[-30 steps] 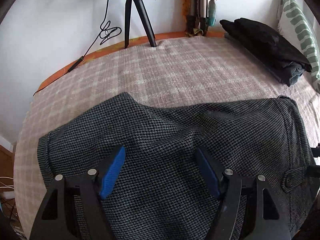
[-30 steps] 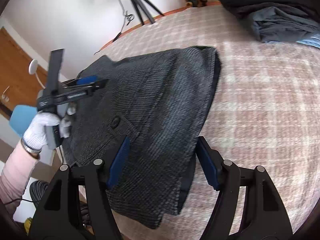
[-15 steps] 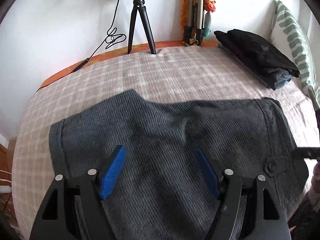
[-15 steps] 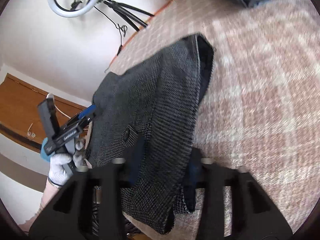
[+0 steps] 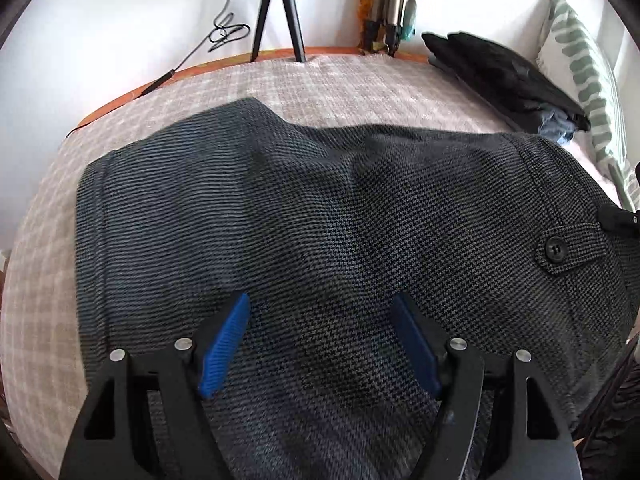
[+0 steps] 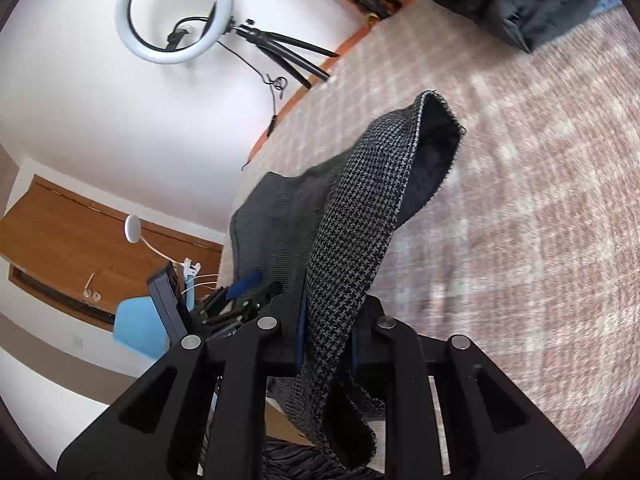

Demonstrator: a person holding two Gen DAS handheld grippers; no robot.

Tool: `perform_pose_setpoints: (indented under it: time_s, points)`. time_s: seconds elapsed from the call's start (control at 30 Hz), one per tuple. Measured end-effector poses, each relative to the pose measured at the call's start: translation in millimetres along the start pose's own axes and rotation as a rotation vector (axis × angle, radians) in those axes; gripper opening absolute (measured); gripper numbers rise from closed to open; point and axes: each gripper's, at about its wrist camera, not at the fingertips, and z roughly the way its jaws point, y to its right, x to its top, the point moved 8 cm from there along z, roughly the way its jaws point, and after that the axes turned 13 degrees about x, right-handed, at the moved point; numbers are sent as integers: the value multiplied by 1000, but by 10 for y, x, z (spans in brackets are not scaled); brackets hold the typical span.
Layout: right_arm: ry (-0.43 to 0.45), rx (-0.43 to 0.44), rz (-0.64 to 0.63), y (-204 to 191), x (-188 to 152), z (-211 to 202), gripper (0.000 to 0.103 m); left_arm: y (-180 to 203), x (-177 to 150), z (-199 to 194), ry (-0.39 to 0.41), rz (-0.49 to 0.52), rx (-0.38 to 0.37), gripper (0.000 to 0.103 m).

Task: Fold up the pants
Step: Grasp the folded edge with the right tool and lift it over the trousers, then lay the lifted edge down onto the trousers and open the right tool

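Dark houndstooth pants (image 5: 320, 220) lie spread across the checked bedcover (image 5: 340, 84), with a buttoned tab (image 5: 556, 250) at the right. My left gripper (image 5: 320, 336) hovers just over the cloth near its front edge, open, with nothing pinched between the blue pads. In the right wrist view a strip of the pants (image 6: 360, 208) rises off the bed into my right gripper (image 6: 326, 344). Its jaws are closing, and the pads press on the fabric edge. The left gripper (image 6: 240, 292) shows low at the left there.
A stack of folded dark clothes (image 5: 508, 76) and a green-striped pillow (image 5: 580, 80) sit at the bed's far right. A tripod (image 5: 280, 12) with a ring light (image 6: 174, 10) stands by the wall. A blue chair (image 6: 136, 328) is beside the bed.
The right gripper's jaws came together on the pants' edge, then rolled and lifted it off the bed. The left gripper shifted across the pants, still open.
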Motion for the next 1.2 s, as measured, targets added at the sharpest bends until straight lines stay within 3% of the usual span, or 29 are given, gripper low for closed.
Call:
perform_pose_setpoints:
  time_s: [0.23, 0.43, 0.63, 0.9, 1.2]
  points:
    - [-15, 15, -116, -589, 87, 274, 17, -313, -300, -354, 11, -43, -23, 72]
    - [-73, 28, -199, -1049, 66, 725, 17, -494, -578, -213, -32, -44, -17, 72]
    - [-171, -4, -283, -1387, -58, 1383, 17, -758, -574, -476, 49, -123, -32, 72]
    - [-279, -72, -316, -1411, -261, 2189, 17, -1597, -663, -780, 141, -345, 28, 72]
    - [-392, -168, -364, -1355, -546, 3041, 17, -1920, -797, -822, 164, -369, 99, 72]
